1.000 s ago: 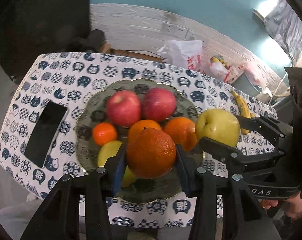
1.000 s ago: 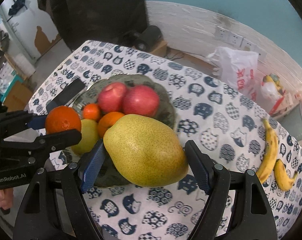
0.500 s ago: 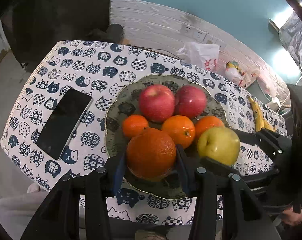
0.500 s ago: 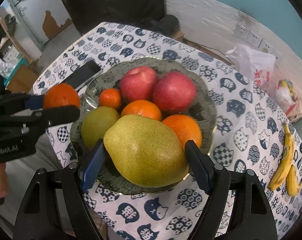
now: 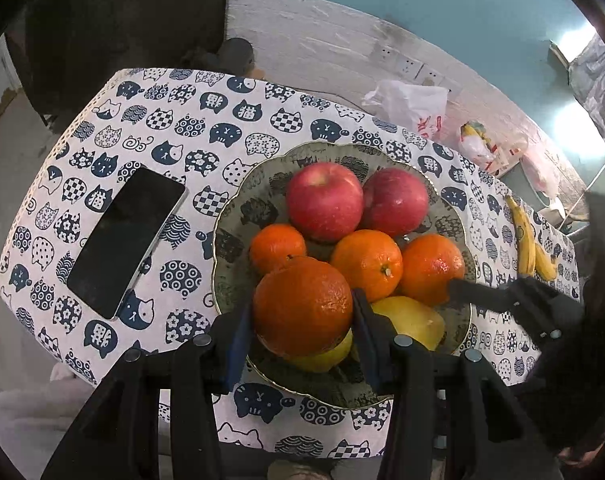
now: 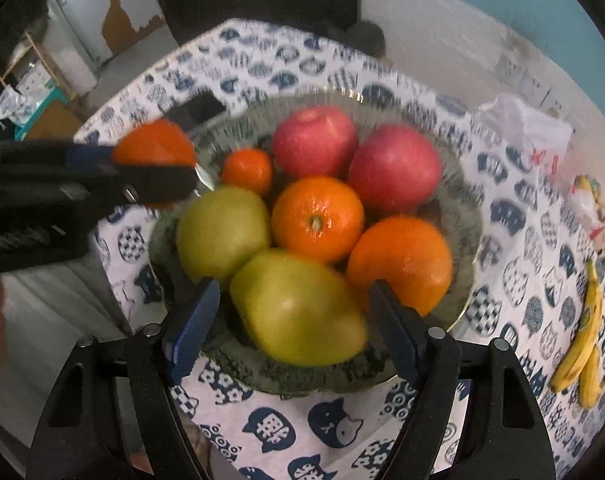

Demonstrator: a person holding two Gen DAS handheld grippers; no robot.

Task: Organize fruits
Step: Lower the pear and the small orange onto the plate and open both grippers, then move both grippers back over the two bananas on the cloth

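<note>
The tablecloth (image 5: 182,152) is covered with cat heads, and some of them have a big Chinese sign inside. Far out past the tips of the left gripper (image 5: 302,312), one dark cat head (image 5: 252,112) says 猫. Another cat head (image 5: 100,198) says 猫 too, out to the left of the fingers (image 5: 234,348). Other cat heads carry a different sign, but I cannot read it for sure. One such cat head (image 6: 272,426) sits low between the fingers of the right gripper (image 6: 294,300). A white plastic bag (image 5: 414,100) far ahead and to the right has red print, too small to read.
</note>
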